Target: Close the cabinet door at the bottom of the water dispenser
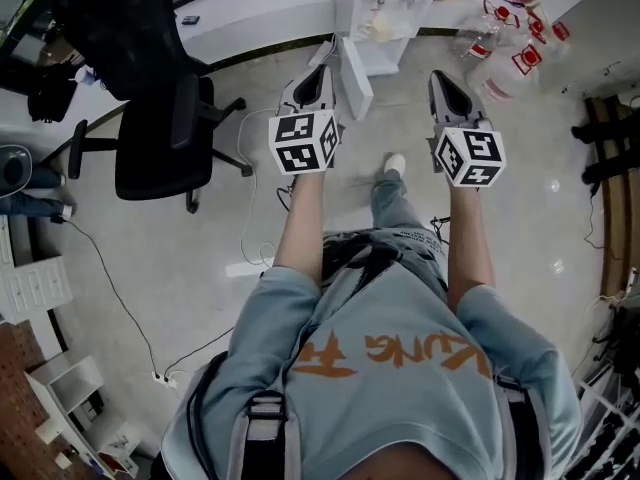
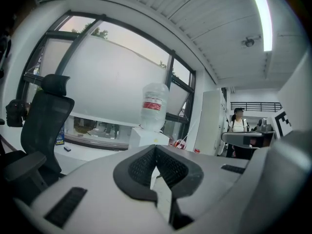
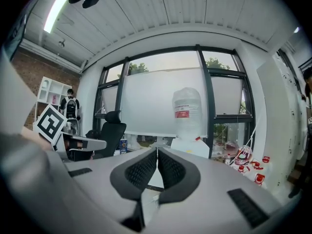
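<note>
The left gripper (image 2: 155, 151) and the right gripper (image 3: 157, 152) have smooth, matt grey plastic shells, and their jaws are lined with black, rubbery-looking pads (image 3: 142, 169) with a fine dimpled texture. The pale grey floor (image 1: 540, 258) is hard and glossy and throws back spots of light, while the white box-shaped water dispenser (image 1: 385, 23) and its white cabinet door (image 1: 354, 80) look smooth with a dull sheen. The clear plastic water bottle (image 3: 187, 112) has a red-and-white label, the black office chair (image 1: 160, 138) is matt, and the person's light blue T-shirt (image 1: 400, 378) is soft cloth.
</note>
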A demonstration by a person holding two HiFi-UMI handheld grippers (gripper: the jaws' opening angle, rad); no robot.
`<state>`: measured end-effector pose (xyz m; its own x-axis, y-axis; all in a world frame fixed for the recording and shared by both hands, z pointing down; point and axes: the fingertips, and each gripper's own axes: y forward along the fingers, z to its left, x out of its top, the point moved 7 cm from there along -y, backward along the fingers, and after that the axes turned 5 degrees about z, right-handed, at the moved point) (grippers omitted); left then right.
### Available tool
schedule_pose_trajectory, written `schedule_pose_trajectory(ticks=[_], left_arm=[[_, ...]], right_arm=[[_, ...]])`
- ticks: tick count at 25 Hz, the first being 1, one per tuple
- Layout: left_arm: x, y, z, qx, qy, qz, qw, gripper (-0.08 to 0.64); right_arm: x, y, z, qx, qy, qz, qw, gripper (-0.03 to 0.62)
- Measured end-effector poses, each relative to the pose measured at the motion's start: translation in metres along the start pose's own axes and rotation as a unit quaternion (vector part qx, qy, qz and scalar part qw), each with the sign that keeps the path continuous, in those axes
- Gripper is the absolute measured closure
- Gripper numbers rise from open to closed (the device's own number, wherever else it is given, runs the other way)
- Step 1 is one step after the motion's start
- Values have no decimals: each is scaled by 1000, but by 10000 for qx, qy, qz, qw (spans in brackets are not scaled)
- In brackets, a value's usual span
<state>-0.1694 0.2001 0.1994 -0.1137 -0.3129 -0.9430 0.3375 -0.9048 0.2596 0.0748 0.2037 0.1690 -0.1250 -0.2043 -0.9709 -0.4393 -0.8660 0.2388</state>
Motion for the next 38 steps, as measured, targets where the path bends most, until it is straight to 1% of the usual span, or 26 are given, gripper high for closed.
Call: schedule_pose_trajectory(ticks=[4,7,11,15,18,20,23,26,29,33,36,38], left_arm=[[-2,57,-10,42,-5,253,9997,540],[-8,98,-16,149,-82,514,9985,540],[-3,165,-25,252,-63,754,9968,540],[1,225,-46,243,-11,827,9963,540],[-3,246,-54,296,43,949,9950,540],[-7,250,-48,391,-12,1057,9936,540],[-17,255,-29,614,-205,1220,9904,540],[-39,261,-16,759,-451,1397,9863,540],[-70,267,-2,919,-713,1568,9808,540],[-116,276,13,1078,-1042,1818,9718,540],[-144,274,17,1160,-1167,1948,9669,540],[-160,277,20,1170,-1204,1991,9655,540]], right_arm=[[2,40,-46,118,170,99,9997,563],[4,70,-78,290,171,189,9993,563],[5,117,-132,409,257,287,9984,563],[-9,162,-187,585,411,407,9966,563],[-26,188,-210,701,634,529,9941,563],[-33,205,-208,843,662,658,9921,563],[-41,232,-196,1127,648,834,9880,563],[-60,252,-188,1281,673,1006,9843,563],[-94,272,-180,1388,696,1246,9800,561],[-149,295,-170,1556,571,1795,9697,561],[-181,300,-162,1749,445,2112,9606,561],[-199,306,-156,1878,338,2257,9553,561]])
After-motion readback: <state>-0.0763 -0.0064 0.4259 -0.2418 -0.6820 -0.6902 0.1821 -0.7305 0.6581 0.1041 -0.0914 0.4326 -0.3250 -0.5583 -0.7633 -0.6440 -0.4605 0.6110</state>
